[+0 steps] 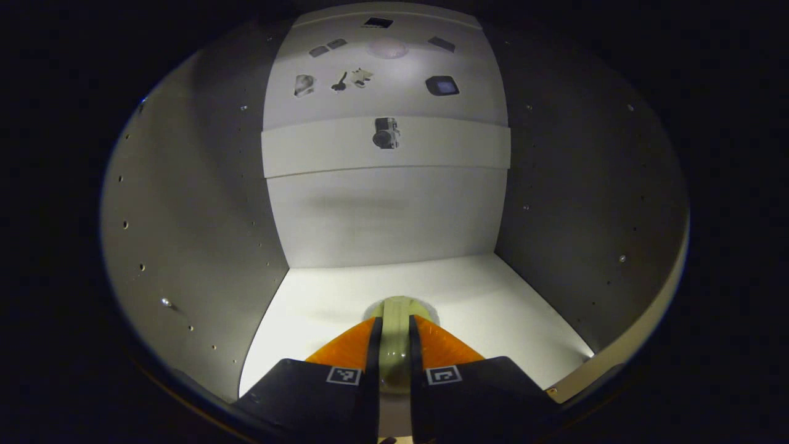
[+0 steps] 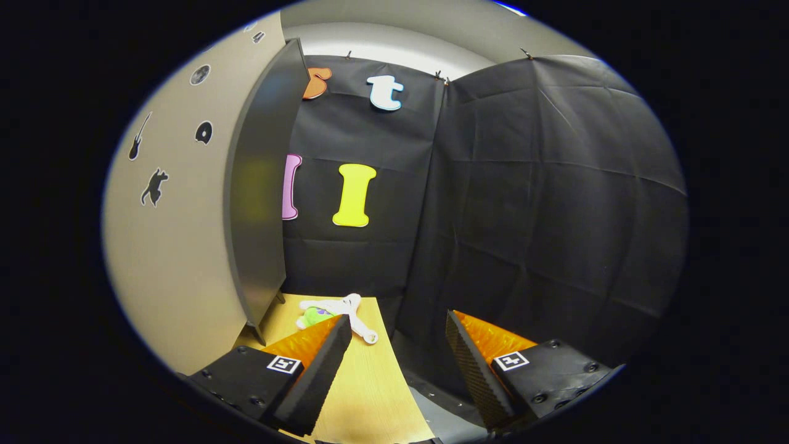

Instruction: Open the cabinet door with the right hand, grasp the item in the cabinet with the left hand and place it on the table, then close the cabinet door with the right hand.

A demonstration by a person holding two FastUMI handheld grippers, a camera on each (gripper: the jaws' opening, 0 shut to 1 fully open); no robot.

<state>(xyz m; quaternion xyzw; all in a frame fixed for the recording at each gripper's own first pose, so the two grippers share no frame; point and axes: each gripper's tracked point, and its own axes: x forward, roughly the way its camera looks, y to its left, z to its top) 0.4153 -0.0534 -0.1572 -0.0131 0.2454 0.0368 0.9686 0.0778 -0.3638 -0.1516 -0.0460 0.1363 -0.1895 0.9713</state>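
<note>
Left gripper (image 1: pixel 394 345): low centre, fingers closed on a pale item (image 1: pixel 397 320), perhaps a cup, inside the cabinet (image 1: pixel 185 216).
Right gripper (image 2: pixel 397 345): wide, empty; cabinet door (image 2: pixel 259 197) upper left.

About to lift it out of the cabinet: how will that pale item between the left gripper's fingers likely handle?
The pale item looks rounded and smooth, so it may slip or roll once released. The left gripper pinches it narrowly, so it probably is light. Its far end is hidden; fragility is unclear.

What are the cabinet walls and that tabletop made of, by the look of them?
Cabinet walls: probably laminated board, with a smooth matte pale finish and rows of drilled peg holes. Tabletop: light wood or wood-look laminate, showing faint grain and a slight sheen.
</note>
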